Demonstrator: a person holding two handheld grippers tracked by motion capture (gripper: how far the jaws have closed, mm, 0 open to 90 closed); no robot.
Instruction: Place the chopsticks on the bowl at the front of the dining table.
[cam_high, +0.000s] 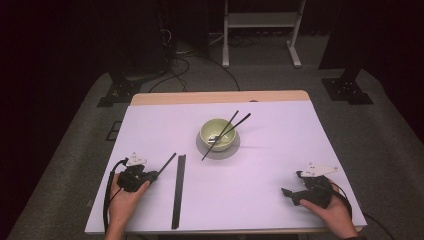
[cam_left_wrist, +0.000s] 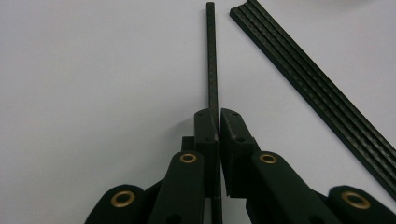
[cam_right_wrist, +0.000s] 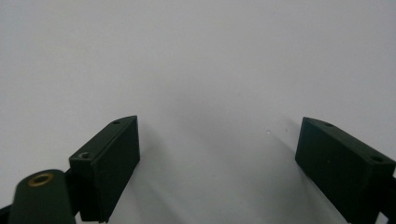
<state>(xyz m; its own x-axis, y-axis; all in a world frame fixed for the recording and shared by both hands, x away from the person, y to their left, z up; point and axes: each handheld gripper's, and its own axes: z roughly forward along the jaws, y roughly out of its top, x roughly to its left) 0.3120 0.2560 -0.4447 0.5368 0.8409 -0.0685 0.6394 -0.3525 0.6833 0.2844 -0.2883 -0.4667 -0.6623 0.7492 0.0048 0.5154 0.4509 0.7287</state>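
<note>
Now, left hand-held gripper (cam_high: 154, 174): jaws clamped tight on a thin black stick, near the front left of the counter
Held stick (cam_high: 167, 162): pinched low between the pads in the left gripper view (cam_left_wrist: 213, 56), running straight out ahead of the jaws and angling up and to the right in the high view
Long black strip (cam_high: 178, 191): lying flat on the counter just beside the held stick, to its right, ribbed along its length in the left gripper view (cam_left_wrist: 317, 88); the two are close but apart there
Left hand (cam_high: 125, 200): wrapped round the gripper body, cable looping off to its left
Right hand-held gripper (cam_high: 286, 192): jaws spread wide, nothing between them, down at the front right of the counter and pointing left
Right gripper view: the two dark pads (cam_right_wrist: 112, 163) stand far apart over bare counter
Right hand (cam_high: 332, 210): holding that gripper from behind, well apart from the left one
Bowl (cam_high: 218, 134): pale green, sitting on a grey plate (cam_high: 232, 149) at the middle of the counter, well beyond both grippers
Sticks in the bowl (cam_high: 230, 126): two dark ones leaning across it, crossing, tips out past the rim to the upper right
Counter (cam_high: 280, 145): white top with a wooden edge along the far side
</note>
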